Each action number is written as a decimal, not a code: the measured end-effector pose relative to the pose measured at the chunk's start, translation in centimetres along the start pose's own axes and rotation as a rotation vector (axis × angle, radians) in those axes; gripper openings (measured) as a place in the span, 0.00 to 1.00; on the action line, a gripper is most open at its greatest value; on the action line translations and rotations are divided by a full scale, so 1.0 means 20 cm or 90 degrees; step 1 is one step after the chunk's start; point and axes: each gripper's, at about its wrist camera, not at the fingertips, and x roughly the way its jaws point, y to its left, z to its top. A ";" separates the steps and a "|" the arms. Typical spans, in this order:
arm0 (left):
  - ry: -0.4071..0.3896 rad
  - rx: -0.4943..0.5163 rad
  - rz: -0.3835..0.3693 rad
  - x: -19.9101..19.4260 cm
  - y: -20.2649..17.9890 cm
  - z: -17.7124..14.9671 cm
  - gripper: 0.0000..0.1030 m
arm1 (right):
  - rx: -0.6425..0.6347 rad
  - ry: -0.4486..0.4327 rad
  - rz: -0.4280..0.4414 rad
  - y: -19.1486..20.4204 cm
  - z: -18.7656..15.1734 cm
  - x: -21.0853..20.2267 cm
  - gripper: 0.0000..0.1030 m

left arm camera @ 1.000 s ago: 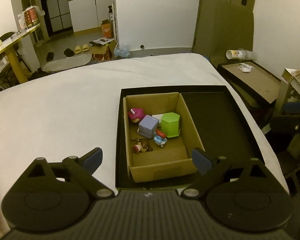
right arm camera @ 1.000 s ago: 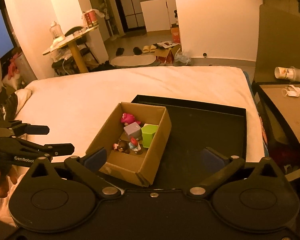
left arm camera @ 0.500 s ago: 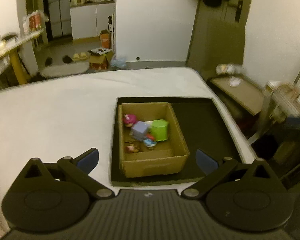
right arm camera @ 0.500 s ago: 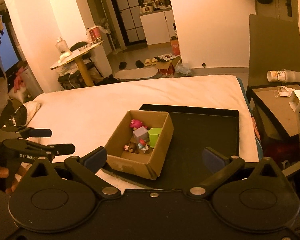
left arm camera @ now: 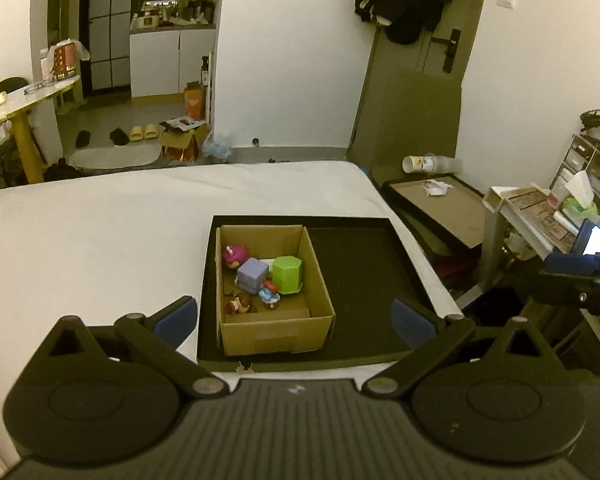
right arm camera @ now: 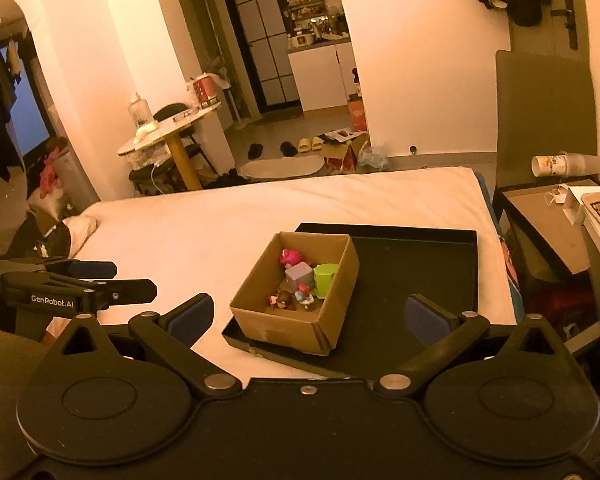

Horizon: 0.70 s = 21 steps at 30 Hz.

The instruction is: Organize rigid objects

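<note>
An open cardboard box (left arm camera: 272, 336) stands in the left half of a shallow black tray (left arm camera: 360, 272) on a white bed. Inside lie a green hexagonal block (left arm camera: 287, 274), a purple cube (left arm camera: 253, 274), a pink figure (left arm camera: 235, 255), a small blue and red figure (left arm camera: 269, 292) and a brown figure (left arm camera: 238, 304). My left gripper (left arm camera: 295, 319) hangs open and empty, above and short of the box. My right gripper (right arm camera: 309, 314) is also open and empty, back from the box (right arm camera: 284, 328) and the tray (right arm camera: 412, 264).
The white sheet (left arm camera: 100, 248) stretches left and beyond the tray. Off the bed's right edge sit a low brown-topped table (left arm camera: 440, 208) with a tipped paper cup (left arm camera: 432, 164) and a cluttered shelf (left arm camera: 540, 216). A round table (right arm camera: 172, 128) stands past the bed's far left.
Both grippers have pulled back and risen, so the box and tray look smaller and farther off. The left jaws stand slightly wider. The toys have not moved.
</note>
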 end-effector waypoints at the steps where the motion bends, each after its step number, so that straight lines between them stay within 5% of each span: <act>1: -0.002 -0.004 -0.005 -0.02 0.01 0.00 1.00 | 0.002 -0.005 0.002 0.01 -0.01 -0.02 1.00; 6: -0.012 -0.009 -0.010 -0.08 0.01 -0.02 1.00 | 0.000 -0.014 0.007 0.04 -0.03 -0.08 1.00; 10: -0.009 -0.042 -0.062 -0.13 0.02 -0.04 1.00 | -0.013 -0.024 0.009 0.07 -0.05 -0.12 1.00; 21: -0.032 -0.004 -0.036 -0.20 -0.05 -0.06 1.00 | 0.006 -0.042 0.007 0.09 -0.07 -0.19 1.00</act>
